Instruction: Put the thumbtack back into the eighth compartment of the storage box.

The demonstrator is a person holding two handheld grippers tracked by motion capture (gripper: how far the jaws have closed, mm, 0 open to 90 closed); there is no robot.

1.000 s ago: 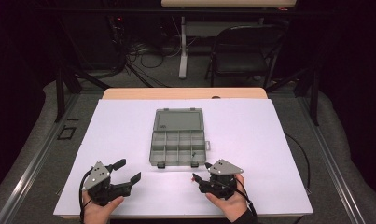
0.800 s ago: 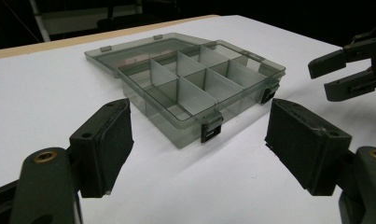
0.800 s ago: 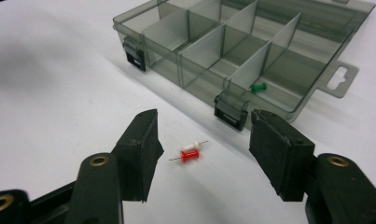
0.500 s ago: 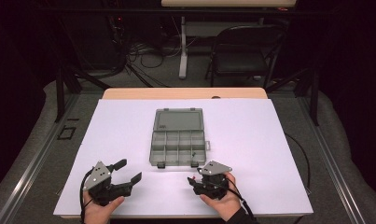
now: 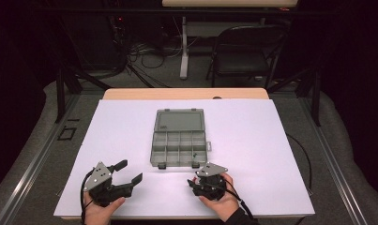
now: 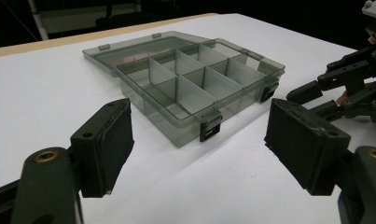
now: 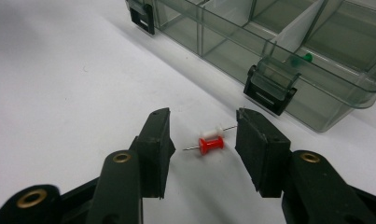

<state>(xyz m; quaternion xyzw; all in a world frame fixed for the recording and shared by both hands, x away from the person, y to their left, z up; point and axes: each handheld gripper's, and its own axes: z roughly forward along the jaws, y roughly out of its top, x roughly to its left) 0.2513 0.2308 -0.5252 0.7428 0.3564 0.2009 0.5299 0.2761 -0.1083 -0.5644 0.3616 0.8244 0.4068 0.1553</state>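
White sheeting covers the tabletop, with a dark room, a black folding chair and floor cables seen beyond it. At the middle of the sheet lies a smoky transparent plastic organiser box with its lid folded open away from the person and its tray split by dividers into small compartments; two black latches are seen on its near wall. A green push pin is seen in a compartment near the right-hand latch.

The right gripper is held low over the sheet just in front of the box, jaws parted. Between them, touching neither pad, a red push pin and a white push pin lie side by side on the sheet, close to the box's latch.

The left gripper is held near the front-left of the table, well apart from the box, its jaws spread wide with nothing between them.
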